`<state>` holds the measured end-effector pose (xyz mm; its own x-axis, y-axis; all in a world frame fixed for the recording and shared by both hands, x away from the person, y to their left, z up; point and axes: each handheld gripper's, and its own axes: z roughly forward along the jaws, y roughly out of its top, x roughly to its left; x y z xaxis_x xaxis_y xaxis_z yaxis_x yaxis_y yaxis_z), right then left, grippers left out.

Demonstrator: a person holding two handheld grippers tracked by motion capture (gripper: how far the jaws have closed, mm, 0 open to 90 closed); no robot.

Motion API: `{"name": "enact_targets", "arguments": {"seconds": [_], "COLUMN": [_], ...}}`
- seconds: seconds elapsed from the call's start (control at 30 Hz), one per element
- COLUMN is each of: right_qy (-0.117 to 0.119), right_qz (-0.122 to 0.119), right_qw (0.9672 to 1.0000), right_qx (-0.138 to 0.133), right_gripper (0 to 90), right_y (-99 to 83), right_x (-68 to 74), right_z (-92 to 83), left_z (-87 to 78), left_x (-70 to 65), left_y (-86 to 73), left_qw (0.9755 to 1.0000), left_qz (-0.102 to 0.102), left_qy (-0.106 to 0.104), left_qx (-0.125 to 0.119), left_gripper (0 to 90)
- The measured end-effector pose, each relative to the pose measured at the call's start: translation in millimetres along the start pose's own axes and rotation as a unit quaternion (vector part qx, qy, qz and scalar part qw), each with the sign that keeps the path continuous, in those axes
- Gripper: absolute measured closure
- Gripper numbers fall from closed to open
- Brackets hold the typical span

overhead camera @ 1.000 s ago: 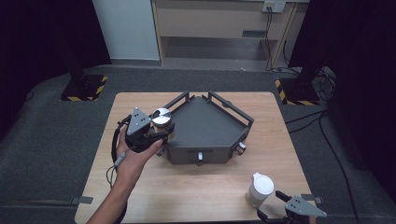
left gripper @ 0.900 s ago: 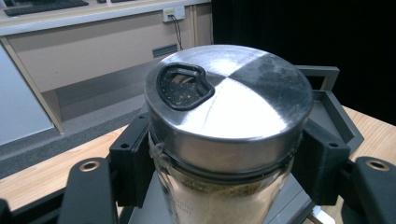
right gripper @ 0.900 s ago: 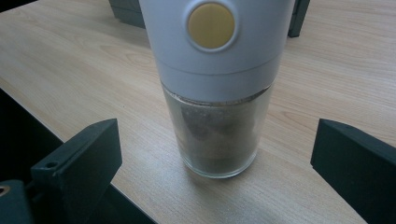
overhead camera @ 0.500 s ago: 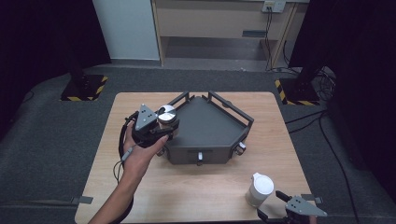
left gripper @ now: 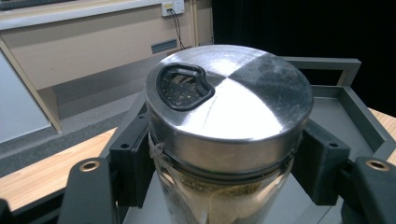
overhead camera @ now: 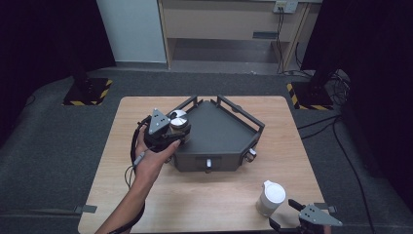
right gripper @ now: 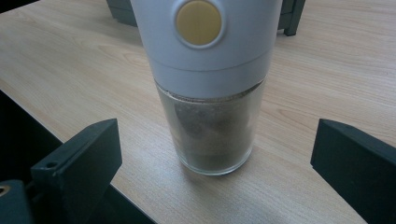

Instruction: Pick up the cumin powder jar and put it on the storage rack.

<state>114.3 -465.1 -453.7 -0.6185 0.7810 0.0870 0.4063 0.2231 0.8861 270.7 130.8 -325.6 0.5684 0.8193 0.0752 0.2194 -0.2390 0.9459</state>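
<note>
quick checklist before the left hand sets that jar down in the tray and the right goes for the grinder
1. Left gripper has a firm hold on the glass spice jar with the brushed metal lid: ok, a black jaw presses each side just under the lid.
2. Jar upright: ok, lid faces up.
3. Jar over the dark grey metal tray: ok, it hangs at the tray's left corner.
4. Landing spot free: ok, the tray floor is bare.
5. Right gripper open for the white-topped glass grinder: ok, the jaws stand wide on both sides, not touching it.
6. Grinder stable: ok, it stands upright on the wooden table, though near the front edge.
</note>
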Motion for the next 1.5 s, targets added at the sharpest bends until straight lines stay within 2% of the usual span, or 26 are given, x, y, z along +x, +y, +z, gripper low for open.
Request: {"name": "enact_targets", "arguments": {"seconds": [0.37,1.1,1.27,1.5], "right_qy": [0.0,-0.001,-0.002,-0.001], "right_qz": [0.0,-0.001,-0.001,-0.001], "right_qw": [1.0,1.0,1.0,1.0], "right_qx": [0.003,0.003,0.003,0.003], "right_gripper": [2.3,2.3,2.3,2.3], "right_y": [0.0,-0.3,-0.3,-0.2], "right_x": [-0.6,-1.0,-1.2,-0.3], "right_z": [-0.4,-1.3,-1.3,-1.9], "left_z": [12.0,26.8,27.4,27.9], "left_x": [-2.8,-1.0,-1.4,1.4], "left_y": [-4.1,-16.4,-16.0,-17.8], "left_qw": [1.0,0.9999,0.9999,0.9997], "left_qz": [0.007,-0.004,-0.002,-0.019], "left_qy": [-0.003,0.002,0.002,0.0], "left_qx": [0.005,0.016,0.017,0.016], "left_gripper": [30.6,30.6,30.5,30.4]}}
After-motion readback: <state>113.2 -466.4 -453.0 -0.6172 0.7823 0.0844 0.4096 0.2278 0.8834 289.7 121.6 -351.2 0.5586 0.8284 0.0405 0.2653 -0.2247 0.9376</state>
